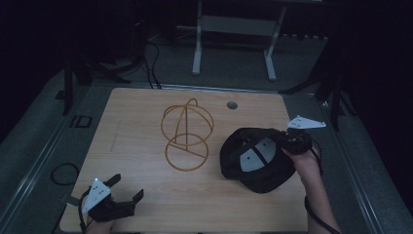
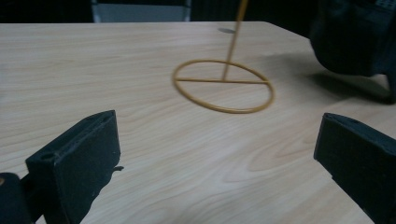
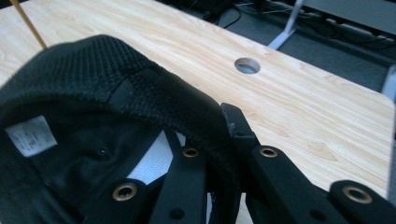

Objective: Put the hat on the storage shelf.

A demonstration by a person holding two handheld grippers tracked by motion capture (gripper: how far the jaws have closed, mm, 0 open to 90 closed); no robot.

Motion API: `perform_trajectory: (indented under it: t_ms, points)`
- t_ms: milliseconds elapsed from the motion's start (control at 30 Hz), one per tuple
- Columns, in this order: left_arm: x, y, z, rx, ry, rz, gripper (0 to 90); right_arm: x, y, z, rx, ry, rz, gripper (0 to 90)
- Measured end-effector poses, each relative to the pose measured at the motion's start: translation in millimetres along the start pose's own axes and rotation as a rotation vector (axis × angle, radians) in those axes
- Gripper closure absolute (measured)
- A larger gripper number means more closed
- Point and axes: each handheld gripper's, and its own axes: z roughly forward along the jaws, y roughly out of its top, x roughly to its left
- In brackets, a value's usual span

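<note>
Black cap (image 1: 255,158) lies upside down on the right side of the table (image 1: 146,195), inside facing up; my right claw (image 3: 219,154) is clamped on its rim, one jaw inside, one outside; wire stand (image 1: 187,134) stands just left of it, bare; my left claw (image 1: 127,187) rests wide and empty at the near left corner; judging so, cap gripped, likely not yet hung on the stand.

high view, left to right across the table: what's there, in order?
left gripper → wire stand → black cap → right gripper
</note>
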Motion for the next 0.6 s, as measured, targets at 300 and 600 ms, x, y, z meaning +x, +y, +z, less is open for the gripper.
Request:
perform_trajectory:
  t_ms: [300, 600]
  points:
    - [-37.5, 5.8, 24.5, 0.043, -0.132, 0.009, 1.0, 10.2, -2.5, -26.1, -0.076, -0.046, 0.051, 87.8]
    - [-73.0, 20.5, 54.9, 0.071, -0.236, 0.040, 1.1, 26.8, -10.9, -39.5, -0.115, -0.030, 0.076, 87.7]
